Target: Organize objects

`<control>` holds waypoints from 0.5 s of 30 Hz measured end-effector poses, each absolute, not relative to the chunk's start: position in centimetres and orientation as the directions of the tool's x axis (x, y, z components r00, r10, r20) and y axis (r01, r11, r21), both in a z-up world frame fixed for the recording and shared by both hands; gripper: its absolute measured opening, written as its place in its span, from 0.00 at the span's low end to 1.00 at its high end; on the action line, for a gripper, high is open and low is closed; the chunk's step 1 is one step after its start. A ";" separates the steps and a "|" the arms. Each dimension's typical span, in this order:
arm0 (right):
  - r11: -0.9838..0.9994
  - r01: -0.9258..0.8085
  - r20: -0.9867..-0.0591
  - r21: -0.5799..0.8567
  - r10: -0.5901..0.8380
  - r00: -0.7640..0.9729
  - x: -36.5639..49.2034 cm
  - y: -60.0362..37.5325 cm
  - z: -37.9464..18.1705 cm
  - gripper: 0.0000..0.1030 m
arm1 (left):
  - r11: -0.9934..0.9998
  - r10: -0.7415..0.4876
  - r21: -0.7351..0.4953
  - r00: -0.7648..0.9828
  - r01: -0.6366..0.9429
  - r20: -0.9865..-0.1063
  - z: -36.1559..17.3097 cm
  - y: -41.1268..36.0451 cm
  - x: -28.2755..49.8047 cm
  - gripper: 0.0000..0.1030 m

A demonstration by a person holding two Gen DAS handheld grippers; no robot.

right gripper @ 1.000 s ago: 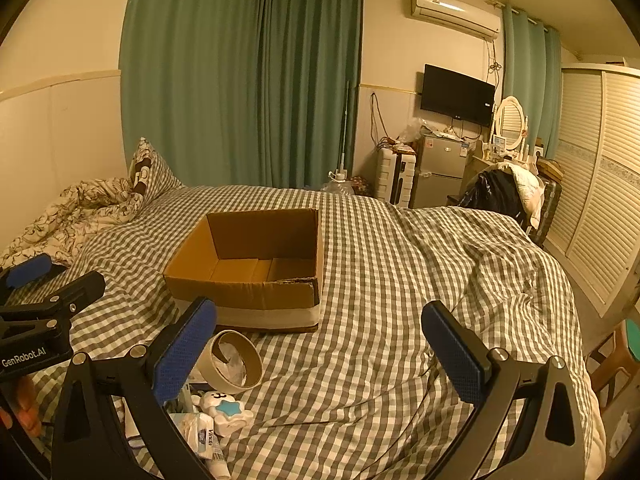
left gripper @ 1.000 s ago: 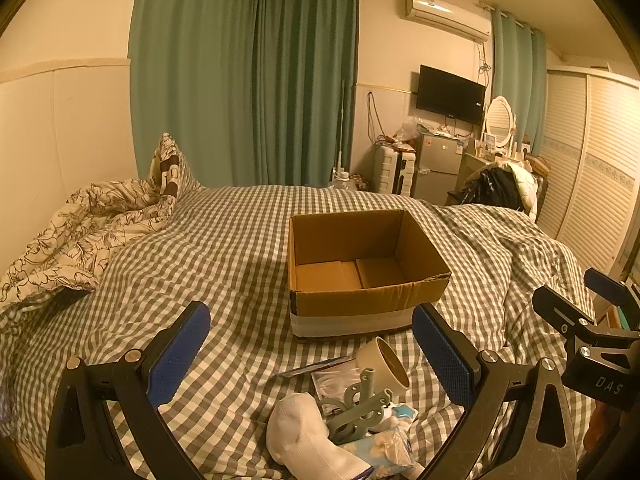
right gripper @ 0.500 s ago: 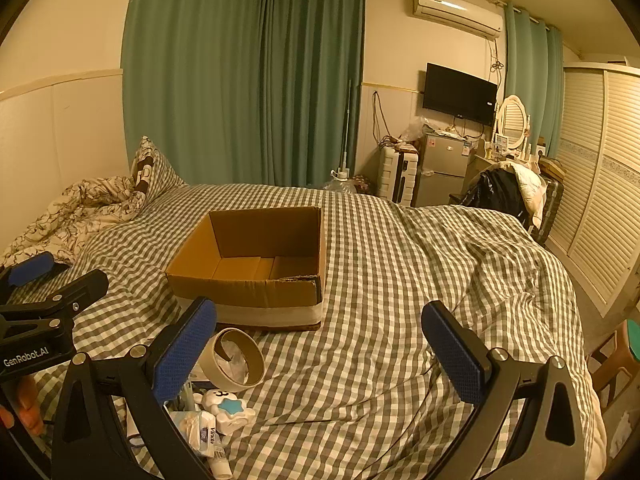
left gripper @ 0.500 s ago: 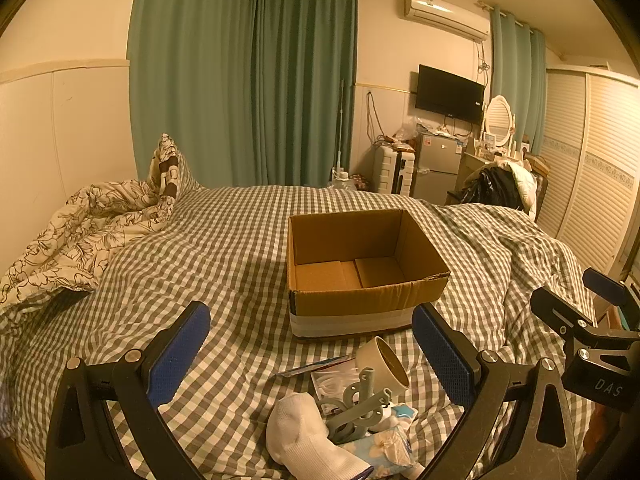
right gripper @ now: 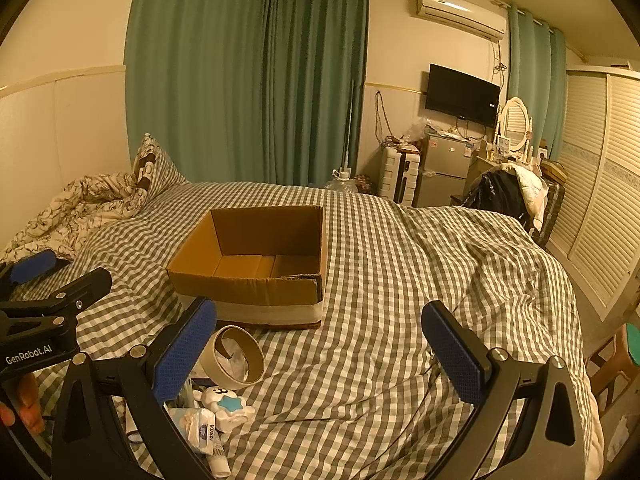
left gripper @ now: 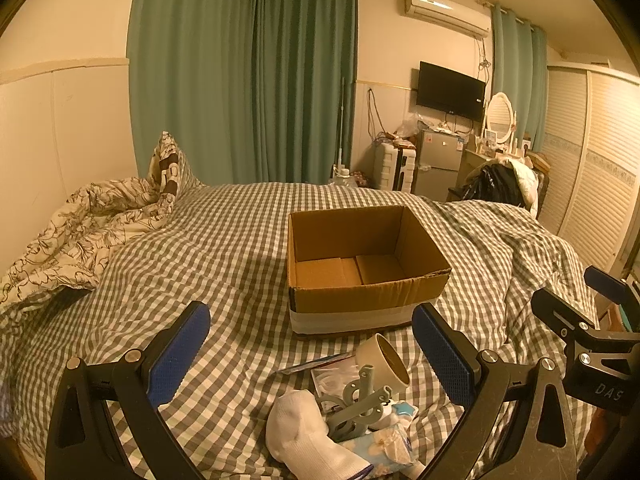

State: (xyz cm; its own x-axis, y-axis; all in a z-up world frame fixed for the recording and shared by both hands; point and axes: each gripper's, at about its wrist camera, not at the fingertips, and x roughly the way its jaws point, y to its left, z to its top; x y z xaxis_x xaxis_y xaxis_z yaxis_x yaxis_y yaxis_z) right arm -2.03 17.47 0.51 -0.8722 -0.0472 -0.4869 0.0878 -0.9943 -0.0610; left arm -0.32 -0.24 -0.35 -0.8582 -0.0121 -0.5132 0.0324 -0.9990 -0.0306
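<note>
- A bed covered by a grey-and-white checked duvet (left gripper: 224, 248) fills both views; a crumpled floral quilt (left gripper: 80, 232) lies at its far left by the wall.
- An open cardboard box (left gripper: 360, 272), with a pale band of tape round its base, sits on the duvet in the middle of the bed. Nothing shows inside it.
- The left gripper (left gripper: 310, 346) hovers above the near edge of the bed, its blue-padded fingers spread wide and holding nothing.
- The right gripper (right gripper: 320, 340) hangs beside it, to the right, fingers likewise spread wide with nothing between them.
- A small heap of clutter lies just in front of the box: a white sock (left gripper: 300, 436), a roll of tape (right gripper: 234, 356) on its side nearest the box, a grey plastic bracket (left gripper: 360, 404), a tissue pack (left gripper: 380, 446), a white toy with a blue star (right gripper: 228, 402) and a small tube (right gripper: 214, 446).
</note>
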 end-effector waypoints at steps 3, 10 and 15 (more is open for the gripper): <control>-0.994 0.096 -0.491 -0.053 -0.058 -0.869 -2.2 17.7 0.5 1.00 | -0.999 -0.012 -0.035 -0.853 0.035 -0.522 -0.5 -0.3 -0.5 1.00; -0.995 0.096 -0.500 -0.039 -0.064 -0.864 -2.4 18.4 -0.3 1.00 | -0.997 -0.052 -0.014 -0.827 0.072 -0.560 -1.5 -1.0 -1.0 1.00; -0.996 0.087 -0.537 -0.032 -0.056 -0.842 -3.3 19.2 -2.2 1.00 | -0.992 -0.116 0.038 -0.766 0.119 -0.632 -4.2 -1.5 -2.4 1.00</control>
State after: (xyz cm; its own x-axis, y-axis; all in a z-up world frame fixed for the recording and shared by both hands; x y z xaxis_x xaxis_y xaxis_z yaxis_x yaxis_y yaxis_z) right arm -3.35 19.19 -2.22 -0.8417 -0.0559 -0.5370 0.0867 -0.9957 -0.0322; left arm -2.43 -1.45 -4.24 -0.7662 -0.1163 -0.6320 0.1191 -0.9921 0.0381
